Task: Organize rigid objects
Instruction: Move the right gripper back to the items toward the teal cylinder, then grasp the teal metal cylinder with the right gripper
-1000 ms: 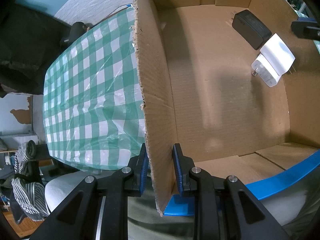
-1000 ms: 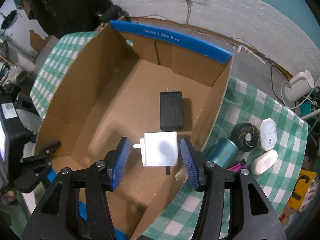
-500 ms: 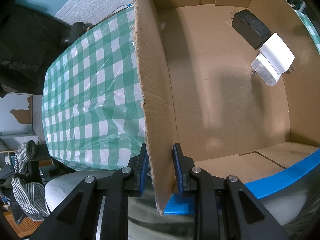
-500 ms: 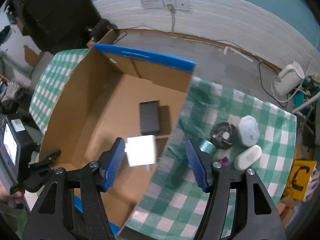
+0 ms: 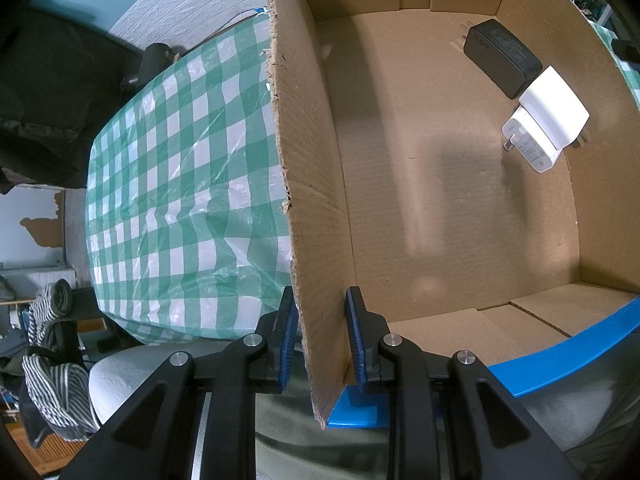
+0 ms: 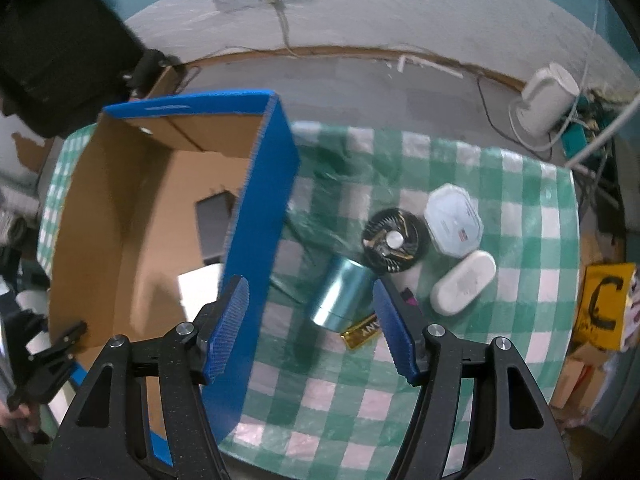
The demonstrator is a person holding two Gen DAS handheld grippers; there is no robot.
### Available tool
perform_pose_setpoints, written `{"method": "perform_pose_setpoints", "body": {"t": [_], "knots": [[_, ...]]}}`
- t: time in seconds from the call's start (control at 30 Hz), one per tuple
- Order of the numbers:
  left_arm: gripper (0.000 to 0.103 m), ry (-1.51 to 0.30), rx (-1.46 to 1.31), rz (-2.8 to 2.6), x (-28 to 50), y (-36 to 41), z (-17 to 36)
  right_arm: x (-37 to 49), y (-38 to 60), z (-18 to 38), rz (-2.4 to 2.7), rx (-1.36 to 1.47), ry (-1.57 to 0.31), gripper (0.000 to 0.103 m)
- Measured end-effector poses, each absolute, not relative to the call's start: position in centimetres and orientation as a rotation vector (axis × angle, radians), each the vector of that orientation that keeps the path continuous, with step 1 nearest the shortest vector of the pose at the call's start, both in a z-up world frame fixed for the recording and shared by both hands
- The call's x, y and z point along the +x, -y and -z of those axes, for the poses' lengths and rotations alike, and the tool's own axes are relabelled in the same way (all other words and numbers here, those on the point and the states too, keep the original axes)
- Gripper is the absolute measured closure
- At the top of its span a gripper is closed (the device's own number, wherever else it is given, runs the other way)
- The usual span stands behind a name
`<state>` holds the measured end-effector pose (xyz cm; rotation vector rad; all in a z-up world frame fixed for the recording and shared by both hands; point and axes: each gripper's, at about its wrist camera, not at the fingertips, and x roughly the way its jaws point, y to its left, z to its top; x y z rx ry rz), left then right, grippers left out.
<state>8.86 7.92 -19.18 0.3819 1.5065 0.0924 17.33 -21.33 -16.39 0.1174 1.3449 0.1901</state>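
Observation:
My left gripper (image 5: 322, 344) is shut on the near side wall of the cardboard box (image 5: 312, 200). On the box floor, against the far wall, lie a black charger (image 5: 502, 62) and a white charger (image 5: 546, 118), touching each other. My right gripper (image 6: 309, 286) is open and holds nothing. It hovers over the box's blue outer wall (image 6: 264, 184) and a teal cylinder (image 6: 342, 292) lying on the checked tablecloth. Past that wall, parts of the black charger (image 6: 214, 224) and the white charger (image 6: 200, 292) show.
To the right of the cylinder lie a black round fan (image 6: 394, 240), a white octagonal case (image 6: 452, 224), a white oval case (image 6: 464, 288) and a gold bar (image 6: 362, 332). A white kettle (image 6: 550, 96) stands on the floor behind. A yellow box (image 6: 604, 304) sits off the table's right edge.
My right gripper has left the white charger on the box floor, opened wider and moved right, out over the box wall to the objects on the table. The left gripper has not moved.

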Motion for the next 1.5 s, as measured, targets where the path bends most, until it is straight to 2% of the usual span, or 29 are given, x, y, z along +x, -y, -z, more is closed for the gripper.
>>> {"method": "perform_pose_setpoints", "body": {"t": [0.47, 0.93, 1.17, 1.5], "knots": [[0.078, -1.506, 0.384, -0.095, 9.2, -7.1, 19.0, 18.2, 22.4, 22.5, -0.096, 0.139, -1.463, 0.037], [0.078, -1.508, 0.385, -0.094, 9.2, -7.2, 18.9, 19.1, 22.1, 25.9, -0.047, 0.13, -1.474, 0.037], [0.078, -1.507, 0.381, -0.094, 9.1, -7.2, 18.9, 18.9, 21.5, 27.3, -0.066, 0.104, -1.497, 0.055], [0.078, -1.506, 0.383, -0.094, 9.1, -7.0, 18.9, 17.3, 19.6, 27.0, -0.117, 0.002, -1.473, 0.058]]}}
